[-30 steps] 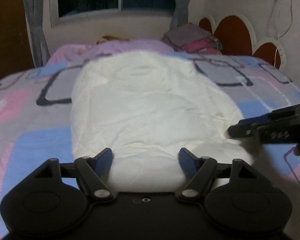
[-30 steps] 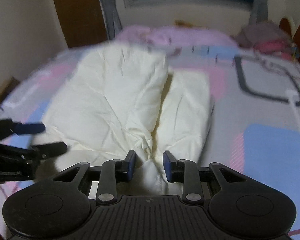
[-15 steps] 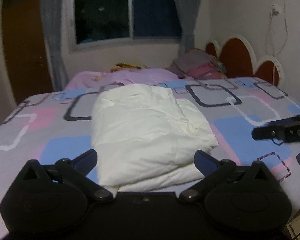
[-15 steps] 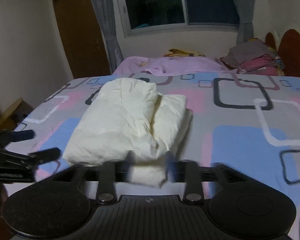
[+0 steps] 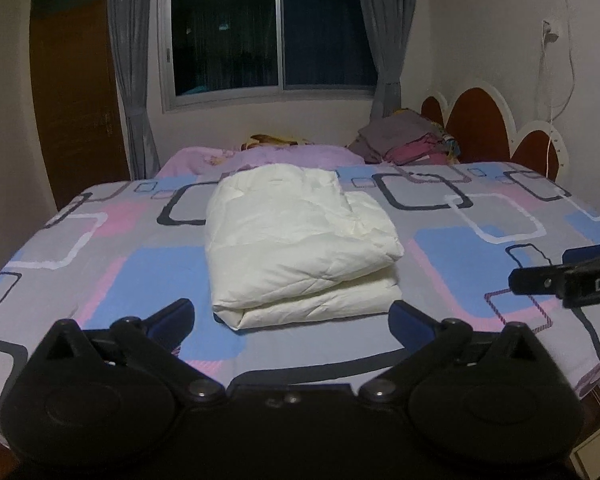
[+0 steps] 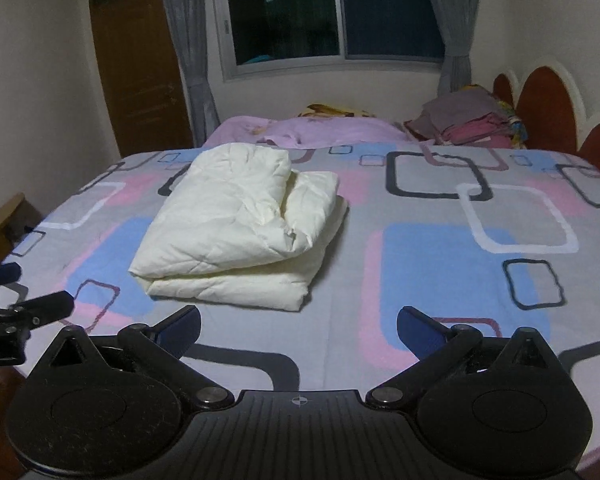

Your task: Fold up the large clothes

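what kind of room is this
Most likely a home bedroom. A bed with a patterned sheet fills the view, a scalloped headboard stands by the wall, and a curtained window is behind. A folded cream garment lies on the bed beside a pile of clothes.

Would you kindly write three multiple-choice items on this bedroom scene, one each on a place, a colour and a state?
1. Where does the folded garment lie?
A. On the patterned bedspread
B. On the floor
C. On the clothes pile

2. What colour is the folded garment?
A. Purple
B. Cream white
C. Dark grey

3. How do the left tool and right tool stand?
A. Both shut on the garment
B. Only the right one grips it
C. Both open, holding nothing

Key: 1 A, it rests mid-bed on the bedspread; 2 B, its fabric is pale cream; 3 C, each tool's fingers are spread wide, clear of the garment.
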`<state>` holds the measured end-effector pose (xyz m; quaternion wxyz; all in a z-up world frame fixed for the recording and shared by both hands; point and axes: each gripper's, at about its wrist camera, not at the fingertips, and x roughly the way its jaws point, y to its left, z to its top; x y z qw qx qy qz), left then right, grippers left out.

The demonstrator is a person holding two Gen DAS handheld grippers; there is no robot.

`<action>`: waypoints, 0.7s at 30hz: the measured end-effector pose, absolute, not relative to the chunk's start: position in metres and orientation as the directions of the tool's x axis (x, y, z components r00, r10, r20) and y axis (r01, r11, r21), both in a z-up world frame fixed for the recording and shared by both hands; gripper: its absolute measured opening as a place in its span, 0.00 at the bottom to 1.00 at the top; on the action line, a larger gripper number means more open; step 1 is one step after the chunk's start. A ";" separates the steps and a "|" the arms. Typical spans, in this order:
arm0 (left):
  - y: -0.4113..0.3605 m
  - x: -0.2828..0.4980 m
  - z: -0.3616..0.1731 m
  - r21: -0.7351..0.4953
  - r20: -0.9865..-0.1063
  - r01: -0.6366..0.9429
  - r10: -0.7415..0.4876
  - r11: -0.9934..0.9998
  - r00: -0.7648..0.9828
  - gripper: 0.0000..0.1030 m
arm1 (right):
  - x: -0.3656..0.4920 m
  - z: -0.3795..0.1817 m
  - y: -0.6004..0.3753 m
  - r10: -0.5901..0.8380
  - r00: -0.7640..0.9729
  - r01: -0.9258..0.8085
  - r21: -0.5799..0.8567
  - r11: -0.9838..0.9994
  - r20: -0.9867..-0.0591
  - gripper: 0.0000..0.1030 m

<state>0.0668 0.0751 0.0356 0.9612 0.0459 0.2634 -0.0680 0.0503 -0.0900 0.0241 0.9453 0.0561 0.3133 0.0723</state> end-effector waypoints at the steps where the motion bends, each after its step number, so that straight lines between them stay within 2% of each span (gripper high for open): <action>1: 0.074 0.063 0.037 0.054 -0.508 0.155 -0.107 0.986 0.855 1.00 | 0.046 0.026 -0.089 0.173 0.796 -0.103 0.151 0.983 -0.580 1.00; 9: 0.069 0.042 0.043 0.040 -0.475 0.155 -0.118 0.987 0.872 1.00 | 0.025 0.037 -0.081 0.116 0.815 -0.089 0.076 0.993 -0.568 1.00; 21: 0.063 0.033 0.048 0.037 -0.448 0.156 -0.123 0.987 0.886 1.00 | 0.016 0.043 -0.084 0.133 0.823 -0.106 0.082 0.991 -0.552 1.00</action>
